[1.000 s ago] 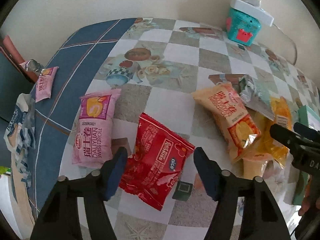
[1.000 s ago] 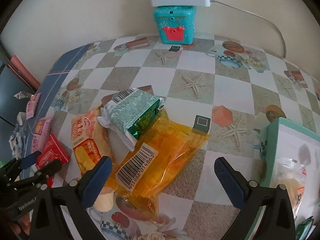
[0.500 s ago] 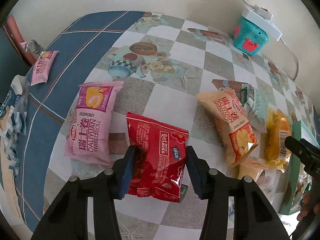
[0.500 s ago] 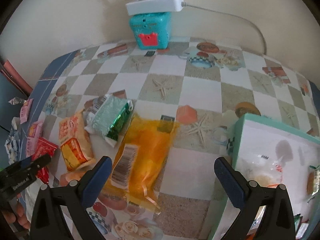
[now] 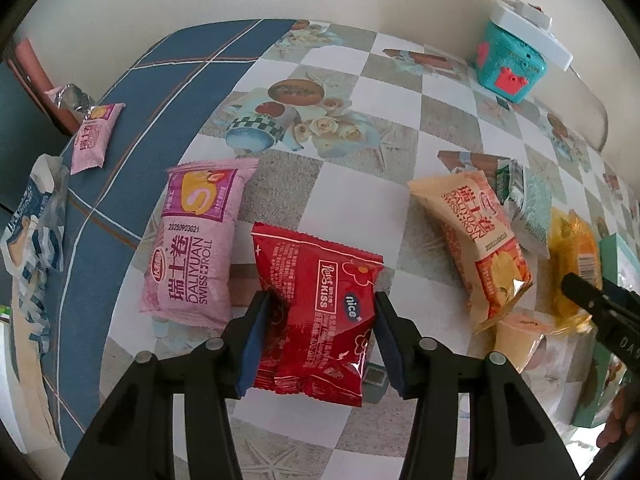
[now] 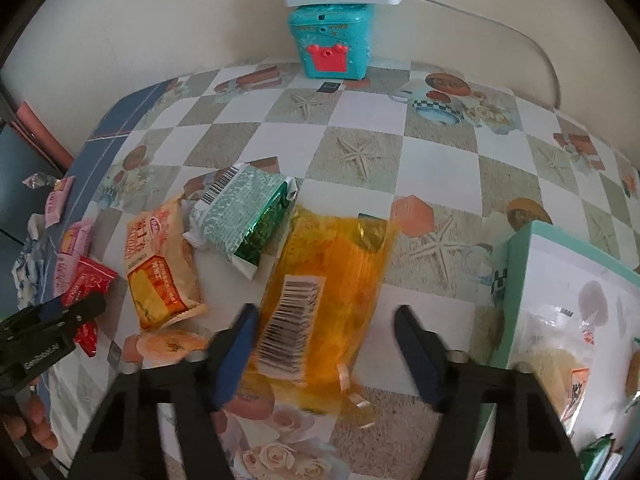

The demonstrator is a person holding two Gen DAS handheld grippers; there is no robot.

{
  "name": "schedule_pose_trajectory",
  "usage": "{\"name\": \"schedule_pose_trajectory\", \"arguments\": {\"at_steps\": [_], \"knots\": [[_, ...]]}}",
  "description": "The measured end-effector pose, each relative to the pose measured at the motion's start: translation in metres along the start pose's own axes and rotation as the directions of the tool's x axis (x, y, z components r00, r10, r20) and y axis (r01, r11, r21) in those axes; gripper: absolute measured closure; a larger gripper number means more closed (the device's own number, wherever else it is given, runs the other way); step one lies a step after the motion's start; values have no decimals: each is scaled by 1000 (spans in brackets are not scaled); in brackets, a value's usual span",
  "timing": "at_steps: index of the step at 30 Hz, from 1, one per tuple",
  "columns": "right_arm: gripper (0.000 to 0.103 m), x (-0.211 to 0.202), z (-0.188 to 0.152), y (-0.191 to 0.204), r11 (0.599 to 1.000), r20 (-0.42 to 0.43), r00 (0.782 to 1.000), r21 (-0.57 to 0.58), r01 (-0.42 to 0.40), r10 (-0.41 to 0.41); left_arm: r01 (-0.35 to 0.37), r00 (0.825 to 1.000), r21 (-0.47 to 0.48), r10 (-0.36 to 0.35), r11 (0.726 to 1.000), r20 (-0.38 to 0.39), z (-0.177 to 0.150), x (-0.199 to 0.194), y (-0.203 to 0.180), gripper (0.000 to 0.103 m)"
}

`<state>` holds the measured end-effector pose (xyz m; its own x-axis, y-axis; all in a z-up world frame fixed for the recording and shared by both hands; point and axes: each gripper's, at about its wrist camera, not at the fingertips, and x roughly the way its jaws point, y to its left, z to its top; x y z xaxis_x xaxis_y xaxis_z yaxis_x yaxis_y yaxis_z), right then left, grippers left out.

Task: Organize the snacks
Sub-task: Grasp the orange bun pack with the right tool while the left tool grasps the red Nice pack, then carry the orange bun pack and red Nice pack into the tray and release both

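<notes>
A pink swiss-roll packet is seen lying on the table, just left of the left gripper. A red snack packet is clamped between its blue pads. Farther right, the orange packet is straddled by the right gripper, whose jaws have just been closing; contact cannot be told.
</notes>
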<state>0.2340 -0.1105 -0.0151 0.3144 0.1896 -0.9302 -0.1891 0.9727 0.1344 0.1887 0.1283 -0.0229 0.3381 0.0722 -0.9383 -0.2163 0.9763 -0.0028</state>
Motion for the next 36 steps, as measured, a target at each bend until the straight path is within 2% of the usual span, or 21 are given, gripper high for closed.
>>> {"name": "schedule_pose_trajectory", "arguments": {"at_steps": [7,9,15,22,31,36], "knots": [[50,-9,-15,-6,1000,-3,1000,19,-25,25,-58,998,16,58,998,-2,-1,5,-6,51],[51,-12,-21,-8,999,-7,1000,20,-27,27,-75,997,12,74,997,8,0,4,-6,54],[53,-22,-38,-11,999,-9,999,29,-43,43,-38,999,-48,39,998,28,-1,-3,3,64],[56,-31,-55,-10,997,-5,998,23,-68,68,5,999,-79,-1,997,48,1,-15,5,65],[56,-61,-63,-8,991,62,989,27,-133,132,42,984,-108,-22,993,175,6,-64,10,65],[56,-77,-66,-13,989,94,985,29,-145,142,53,976,-105,-29,993,215,8,-80,5,65]]}}
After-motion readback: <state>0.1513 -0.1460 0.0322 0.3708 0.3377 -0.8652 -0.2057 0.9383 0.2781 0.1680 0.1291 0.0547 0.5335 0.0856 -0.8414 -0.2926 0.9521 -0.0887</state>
